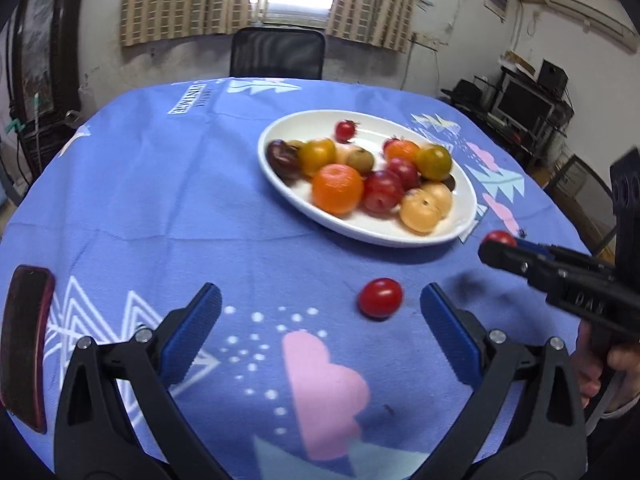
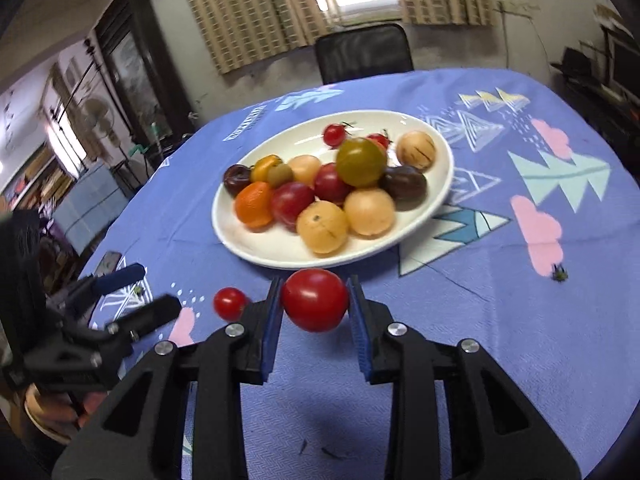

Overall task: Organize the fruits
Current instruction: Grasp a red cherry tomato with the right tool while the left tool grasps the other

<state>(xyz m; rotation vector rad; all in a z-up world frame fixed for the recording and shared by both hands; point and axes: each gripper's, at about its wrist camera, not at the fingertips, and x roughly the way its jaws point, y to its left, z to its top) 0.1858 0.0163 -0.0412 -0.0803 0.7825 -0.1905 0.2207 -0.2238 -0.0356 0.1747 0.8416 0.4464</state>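
While the right tool [image 2: 315, 312] is clenched on a red tomato [image 2: 315, 299], pinching it between its two blue pads [image 2: 272, 328] clear of the cloth, the left tool [image 1: 320, 312] stands released, its fingers spread wide above the table [image 1: 160, 200]. A second, smaller tomato [image 1: 380, 297] lies loose on the blue cloth just ahead of the left tool, nearer its right finger than its left and touching neither. Seen from the right wrist, that same small tomato sits just left of the right tool's left finger, and the left tool comes in from the lower left edge. Directly beyond the held tomato, close ahead of the right tool, is a white plate [image 2: 256, 256] heaped with fruit: an orange [image 2: 256, 204], dark red plums [image 2: 292, 202], pale yellow round fruit [image 2: 323, 227], a green-yellow tomato [image 2: 361, 162], a dark purple fruit [image 2: 405, 186] and small red cherry tomatoes at the far rim. From the left wrist the plate lies ahead and to the right of the tool, and the right tool reaches in from the right with the red tomato at its tip. A dark red phone [image 1: 26, 344] lies at the table edge to the left of the left tool. A black chair [image 1: 277, 54] stands at the far side of the table.
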